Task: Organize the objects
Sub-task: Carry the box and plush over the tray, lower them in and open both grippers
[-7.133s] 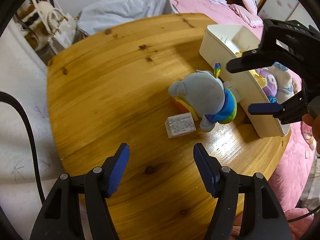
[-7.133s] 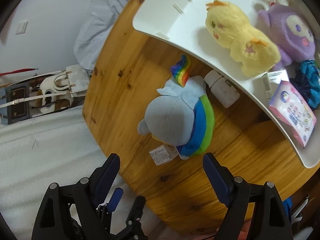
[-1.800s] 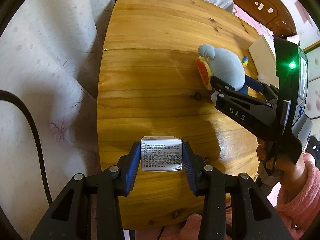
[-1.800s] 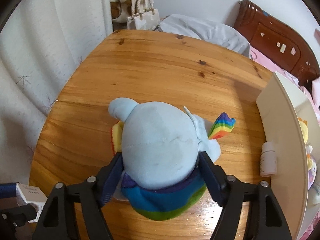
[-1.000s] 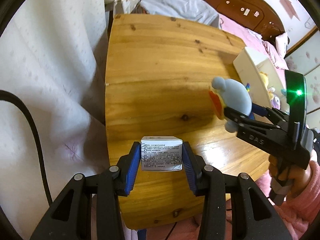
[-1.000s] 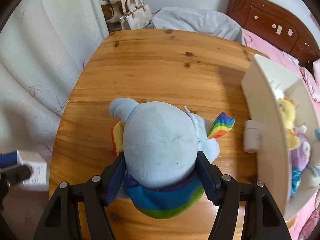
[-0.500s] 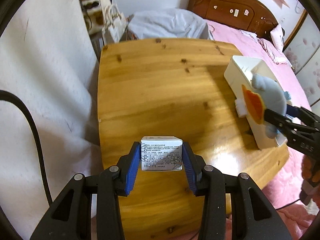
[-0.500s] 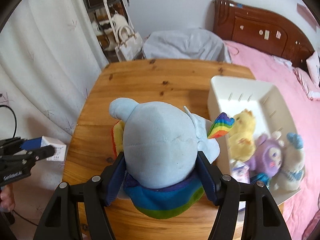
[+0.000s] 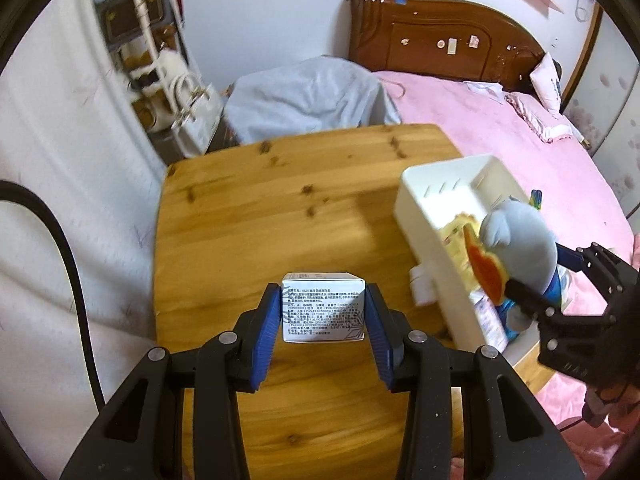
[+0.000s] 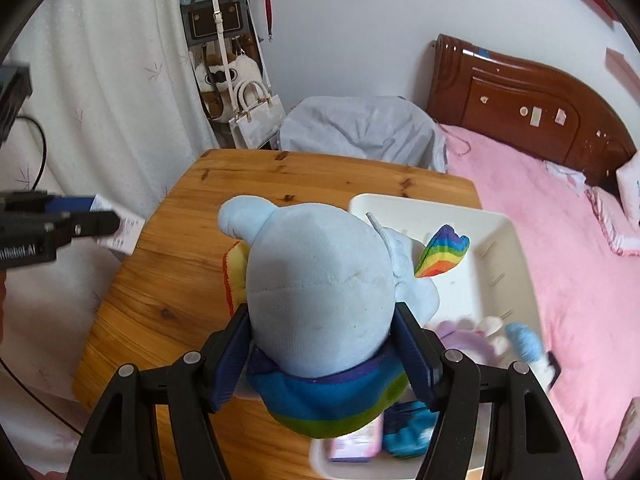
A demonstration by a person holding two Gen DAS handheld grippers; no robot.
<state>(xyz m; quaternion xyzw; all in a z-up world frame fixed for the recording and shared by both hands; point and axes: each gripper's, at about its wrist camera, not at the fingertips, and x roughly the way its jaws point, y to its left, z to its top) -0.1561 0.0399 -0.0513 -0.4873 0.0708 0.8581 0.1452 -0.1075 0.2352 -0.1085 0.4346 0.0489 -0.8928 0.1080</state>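
My left gripper (image 9: pixel 323 314) is shut on a small white printed box (image 9: pixel 322 307), held above the wooden table (image 9: pixel 256 216). My right gripper (image 10: pixel 324 350) is shut on a light-blue plush toy (image 10: pixel 320 292) with a rainbow tail and a striped bottom, held above the near part of the white bin (image 10: pixel 500 248). In the left wrist view the plush (image 9: pixel 516 248) and right gripper (image 9: pixel 536 292) hang over the bin (image 9: pixel 424 216) at the right. In the right wrist view the left gripper (image 10: pixel 80 224) with the box (image 10: pixel 126 234) is at the left edge.
The bin holds a purple plush (image 10: pixel 464 340), a blue item (image 10: pixel 408 428), a pink box (image 10: pixel 356 446) and a yellow plush (image 9: pixel 456 232). A small white bottle (image 9: pixel 422 286) lies against the bin's outer wall. A pink bed (image 10: pixel 560 240) is at the right, curtain and handbags at the left.
Both grippers have risen further above the table. The right gripper carried the plush over the bin. The left gripper still holds the box.
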